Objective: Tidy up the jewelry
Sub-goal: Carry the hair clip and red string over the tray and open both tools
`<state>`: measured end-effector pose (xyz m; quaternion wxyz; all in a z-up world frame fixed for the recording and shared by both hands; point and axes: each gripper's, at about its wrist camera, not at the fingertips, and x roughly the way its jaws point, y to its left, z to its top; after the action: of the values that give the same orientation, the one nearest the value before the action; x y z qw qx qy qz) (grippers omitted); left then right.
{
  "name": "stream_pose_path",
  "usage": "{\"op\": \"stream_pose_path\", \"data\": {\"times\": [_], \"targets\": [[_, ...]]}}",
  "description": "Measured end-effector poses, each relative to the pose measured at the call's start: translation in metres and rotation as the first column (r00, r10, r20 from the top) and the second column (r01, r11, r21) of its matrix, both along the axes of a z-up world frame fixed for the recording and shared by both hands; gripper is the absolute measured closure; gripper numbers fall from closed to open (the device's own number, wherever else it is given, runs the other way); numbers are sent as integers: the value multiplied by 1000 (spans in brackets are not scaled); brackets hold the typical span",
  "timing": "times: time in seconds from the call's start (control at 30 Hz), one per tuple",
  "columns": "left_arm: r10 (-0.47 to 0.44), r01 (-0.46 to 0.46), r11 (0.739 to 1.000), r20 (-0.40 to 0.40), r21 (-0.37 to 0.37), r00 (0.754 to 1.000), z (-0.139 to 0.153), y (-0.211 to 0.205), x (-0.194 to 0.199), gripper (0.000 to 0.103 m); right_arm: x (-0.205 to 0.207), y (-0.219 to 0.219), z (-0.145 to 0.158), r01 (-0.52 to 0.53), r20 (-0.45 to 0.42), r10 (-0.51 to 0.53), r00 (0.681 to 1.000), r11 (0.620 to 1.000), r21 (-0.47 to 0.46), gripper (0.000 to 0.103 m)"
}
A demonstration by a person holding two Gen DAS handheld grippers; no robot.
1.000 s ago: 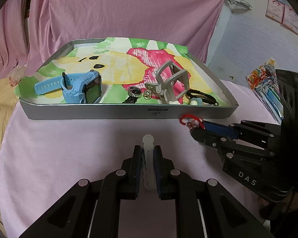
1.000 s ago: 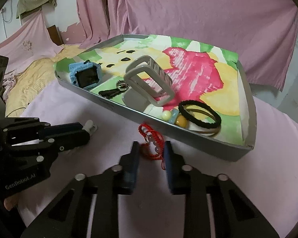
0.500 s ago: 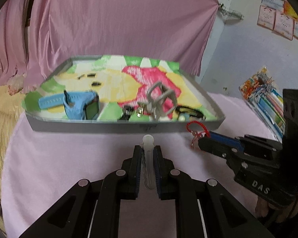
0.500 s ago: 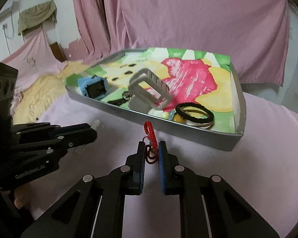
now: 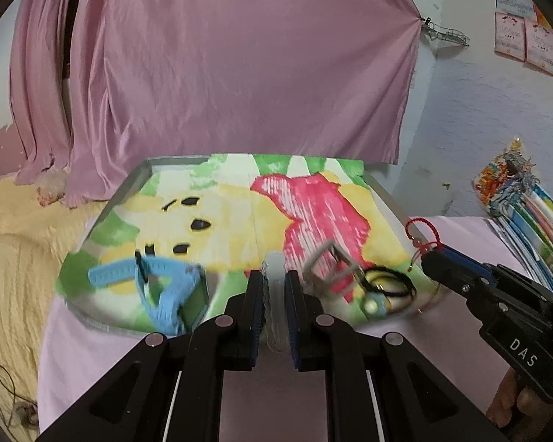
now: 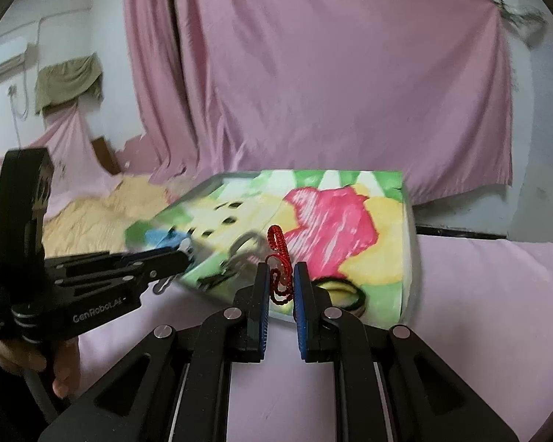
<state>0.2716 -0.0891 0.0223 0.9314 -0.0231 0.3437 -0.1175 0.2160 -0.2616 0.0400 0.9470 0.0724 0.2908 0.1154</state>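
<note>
Left hand-held gripper [image 5: 274, 287]: clamped tight on translucent white hair clip [image 5: 274, 276], held above near edge of tray [image 5: 103, 326].
Right hand-held gripper [image 6: 281, 287]: nearly closed, pinching red cord bracelet [image 6: 278, 250], loop upright above fingertips, at tray's near right side.
Inside tray: blue watch [image 5: 158, 283], black hair ties [image 5: 390, 283].
Tray resting on pink-covered bench [image 5: 92, 361].

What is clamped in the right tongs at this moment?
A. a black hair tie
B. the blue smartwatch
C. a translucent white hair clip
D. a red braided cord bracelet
D: the red braided cord bracelet sits pinched between the shut right tongs, its loop sticking up above the blue pads.
</note>
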Motion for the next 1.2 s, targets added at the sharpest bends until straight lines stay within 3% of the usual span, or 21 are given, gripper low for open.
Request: {"op": "stream_pose_path", "data": {"times": [0.27, 0.53, 0.93, 1.2], "targets": [[-9, 9, 1000, -39, -6, 999, -12, -5, 24, 91, 29, -7, -13, 55, -49, -55, 997, 998, 8, 92], [-27, 29, 1000, -95, 12, 995, -27, -10, 32, 91, 53, -6, -39, 45, -164, -41, 986, 999, 18, 91], [-34, 37, 999, -139, 18, 990, -34, -12, 34, 91, 63, -1, -47, 25, -215, -22, 976, 1000, 9, 91], [-15, 19, 999, -129, 29, 992, -31, -10, 31, 87, 59, 2, -46, 23, -217, -24, 976, 1000, -9, 80]]}}
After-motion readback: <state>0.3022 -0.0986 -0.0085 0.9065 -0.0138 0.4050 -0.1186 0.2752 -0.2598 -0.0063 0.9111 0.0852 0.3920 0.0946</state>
